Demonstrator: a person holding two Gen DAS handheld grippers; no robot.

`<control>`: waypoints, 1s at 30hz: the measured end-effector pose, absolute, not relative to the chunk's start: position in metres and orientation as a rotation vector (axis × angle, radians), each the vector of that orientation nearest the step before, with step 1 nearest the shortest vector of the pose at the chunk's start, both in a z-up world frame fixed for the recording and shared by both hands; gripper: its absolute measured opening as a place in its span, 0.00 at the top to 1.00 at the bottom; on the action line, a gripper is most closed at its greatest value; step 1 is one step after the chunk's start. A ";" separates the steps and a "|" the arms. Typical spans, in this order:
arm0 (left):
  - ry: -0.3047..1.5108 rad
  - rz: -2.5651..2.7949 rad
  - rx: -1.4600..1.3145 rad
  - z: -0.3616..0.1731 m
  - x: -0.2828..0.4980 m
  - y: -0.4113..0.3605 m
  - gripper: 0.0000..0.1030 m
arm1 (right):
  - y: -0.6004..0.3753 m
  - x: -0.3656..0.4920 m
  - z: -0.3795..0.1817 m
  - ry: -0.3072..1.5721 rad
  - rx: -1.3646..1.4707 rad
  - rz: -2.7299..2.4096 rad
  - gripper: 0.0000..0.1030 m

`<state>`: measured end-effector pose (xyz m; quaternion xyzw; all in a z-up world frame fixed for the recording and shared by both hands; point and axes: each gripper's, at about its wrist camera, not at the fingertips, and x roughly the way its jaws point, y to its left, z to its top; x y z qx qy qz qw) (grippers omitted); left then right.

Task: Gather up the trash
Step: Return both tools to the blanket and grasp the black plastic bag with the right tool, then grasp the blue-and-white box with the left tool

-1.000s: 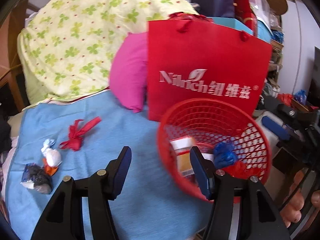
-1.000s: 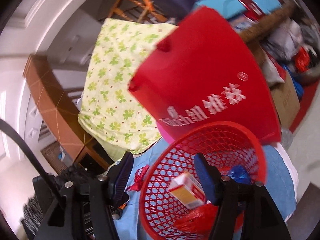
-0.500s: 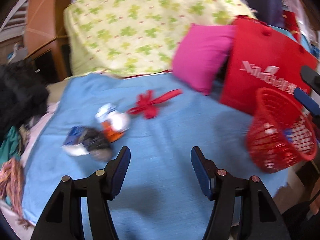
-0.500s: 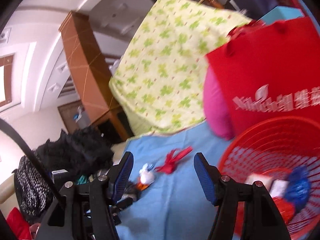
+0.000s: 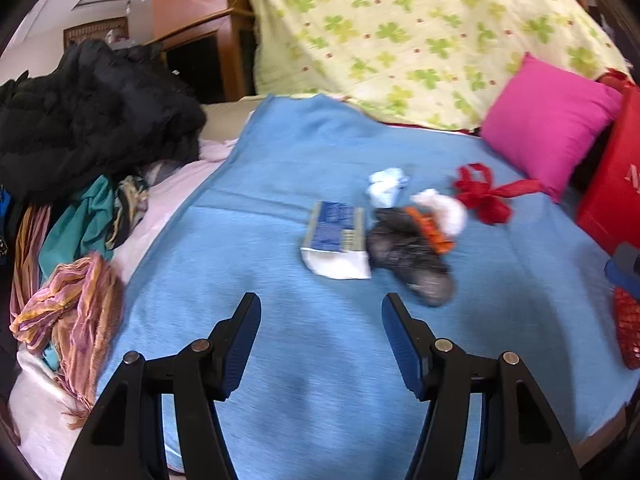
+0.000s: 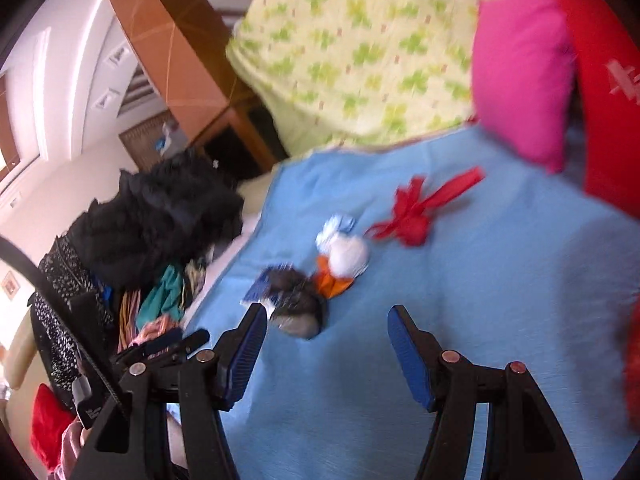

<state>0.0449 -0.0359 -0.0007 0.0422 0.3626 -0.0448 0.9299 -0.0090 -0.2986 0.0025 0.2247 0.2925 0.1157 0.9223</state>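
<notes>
— Where is the trash seen?
— Mid-frame on the blue blanket: a blue-white packet, dark wad, white ball, red ribbon.
— And the hand-held grippers?
— Left hand-held gripper and right hand-held gripper are held released, nothing grasped.

One red ribbon, one pink cushion, two white wads.

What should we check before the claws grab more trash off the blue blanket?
1. Left claw open and empty: ok.
2. Right claw open and empty: ok.
3. Trash pile in plain sight on the blue blanket: ok.
4. Red ribbon lying apart from the pile: ok.
5. Red basket within reach: cannot tell, only its edge shows.
6. Picture sharp enough for aiming: not ok, blurry.
</notes>
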 end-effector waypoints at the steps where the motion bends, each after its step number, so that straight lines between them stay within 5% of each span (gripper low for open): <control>1: 0.755 -0.087 0.079 -0.004 0.050 -0.029 0.38 | -0.292 0.002 -0.003 0.629 0.472 0.256 0.35; 16: 0.828 -0.110 -0.038 -0.025 0.106 -0.003 0.38 | -0.226 0.140 -0.079 0.863 0.547 0.317 0.35; 21: 0.834 -0.129 -0.055 -0.028 0.122 -0.010 0.38 | -0.222 0.158 -0.095 0.928 0.607 0.393 0.60; 30: 0.835 -0.166 -0.061 -0.031 0.151 -0.039 0.27 | -0.262 0.128 -0.070 0.908 0.578 0.356 0.63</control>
